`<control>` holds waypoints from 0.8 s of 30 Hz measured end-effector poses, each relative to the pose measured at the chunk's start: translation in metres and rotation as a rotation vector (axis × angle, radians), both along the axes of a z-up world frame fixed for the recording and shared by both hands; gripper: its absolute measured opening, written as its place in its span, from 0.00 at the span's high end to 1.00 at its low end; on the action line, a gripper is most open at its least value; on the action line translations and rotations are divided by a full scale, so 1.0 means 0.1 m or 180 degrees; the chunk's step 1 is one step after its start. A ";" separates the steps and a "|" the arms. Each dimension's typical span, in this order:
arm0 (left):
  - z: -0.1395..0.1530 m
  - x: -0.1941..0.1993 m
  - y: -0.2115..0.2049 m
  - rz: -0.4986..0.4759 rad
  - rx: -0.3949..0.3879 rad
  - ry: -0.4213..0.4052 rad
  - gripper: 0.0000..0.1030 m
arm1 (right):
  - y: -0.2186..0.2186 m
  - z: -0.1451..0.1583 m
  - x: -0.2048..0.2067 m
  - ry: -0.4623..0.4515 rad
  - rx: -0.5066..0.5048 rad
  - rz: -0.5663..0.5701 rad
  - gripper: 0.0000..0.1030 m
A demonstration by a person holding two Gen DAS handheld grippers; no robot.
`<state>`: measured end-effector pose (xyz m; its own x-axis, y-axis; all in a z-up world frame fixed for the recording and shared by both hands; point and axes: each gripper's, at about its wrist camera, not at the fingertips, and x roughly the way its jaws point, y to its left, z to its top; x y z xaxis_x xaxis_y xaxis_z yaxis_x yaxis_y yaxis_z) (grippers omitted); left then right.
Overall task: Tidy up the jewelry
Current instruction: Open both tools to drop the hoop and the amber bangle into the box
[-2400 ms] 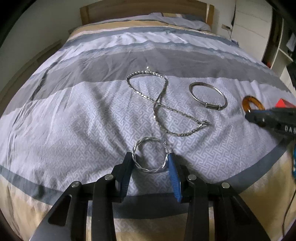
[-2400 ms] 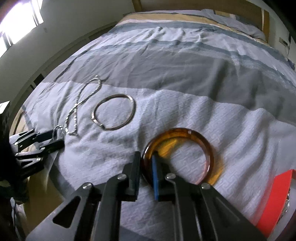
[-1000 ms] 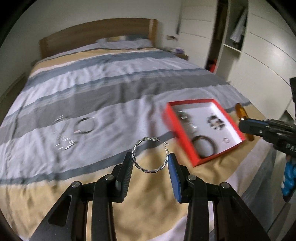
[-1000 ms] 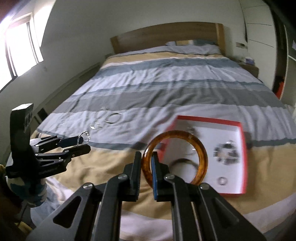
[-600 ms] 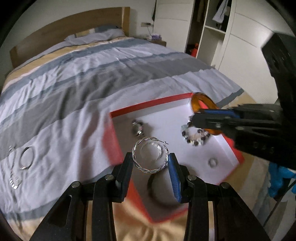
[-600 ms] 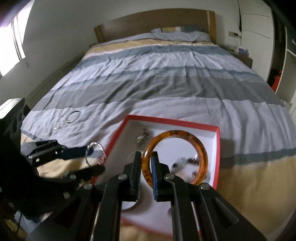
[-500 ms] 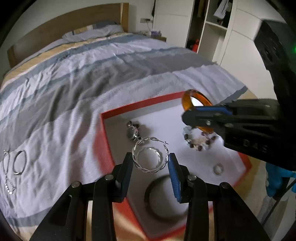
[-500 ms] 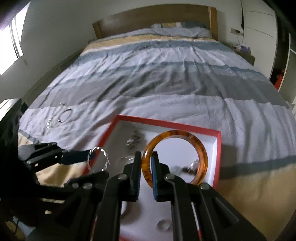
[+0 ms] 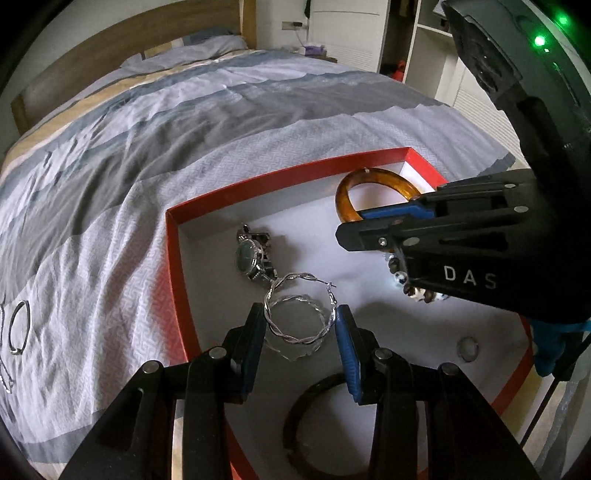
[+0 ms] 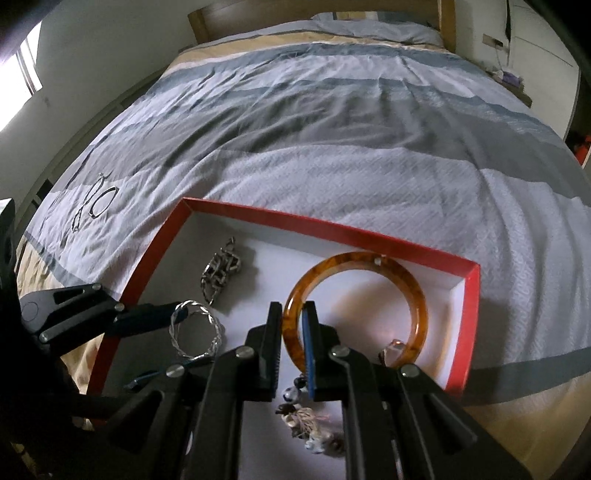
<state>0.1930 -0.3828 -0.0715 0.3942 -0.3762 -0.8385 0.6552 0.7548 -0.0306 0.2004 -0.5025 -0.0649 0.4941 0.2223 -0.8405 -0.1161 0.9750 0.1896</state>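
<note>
The twisted silver hoop bracelet (image 9: pixel 300 316) is clamped across its width between the two pads of the left gripper (image 9: pixel 300 325), held above the white floor of the shallow red-walled jewelry box (image 9: pixel 173 258), near the box's left wall. The translucent amber bangle (image 10: pixel 354 314) stands upright with its near rim pinched between the almost closed pads of the right gripper (image 10: pixel 291 339), over the far right part of the same box; whether its lower edge touches the floor cannot be told.

Inside the box, a silver wristwatch with a dark dial (image 9: pixel 254 260) lies just beyond the hoop, towards the far left corner. A beaded bracelet of brown and white beads (image 10: pixel 310 424) lies under the right gripper. A small silver ring (image 9: pixel 468 349) sits near the right wall, and a dark round bangle (image 9: pixel 314 424) lies at the near edge, partly hidden by the left gripper's fingers.

The box rests on a bed covered with a grey, white and beige striped duvet (image 10: pixel 332 122). Well to the left on the duvet lie a plain silver bangle (image 9: pixel 19 326) and, touching or just beside it, a silver chain (image 10: pixel 83 206). A wooden headboard (image 9: pixel 122 44) closes the far end, and white wardrobe doors (image 9: pixel 347 29) stand to the far right.
</note>
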 end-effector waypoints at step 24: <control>0.44 -0.23 0.19 0.0045 -0.0291 -0.0192 0.50 | -0.21 0.69 -0.53 -0.0333 0.0029 -0.0555 0.72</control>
<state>0.1699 -0.3634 -0.0275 0.4487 -0.4440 -0.7756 0.6473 0.7598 -0.0605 0.1477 -0.5233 0.0043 0.6103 0.1332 -0.7809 0.0348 0.9803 0.1944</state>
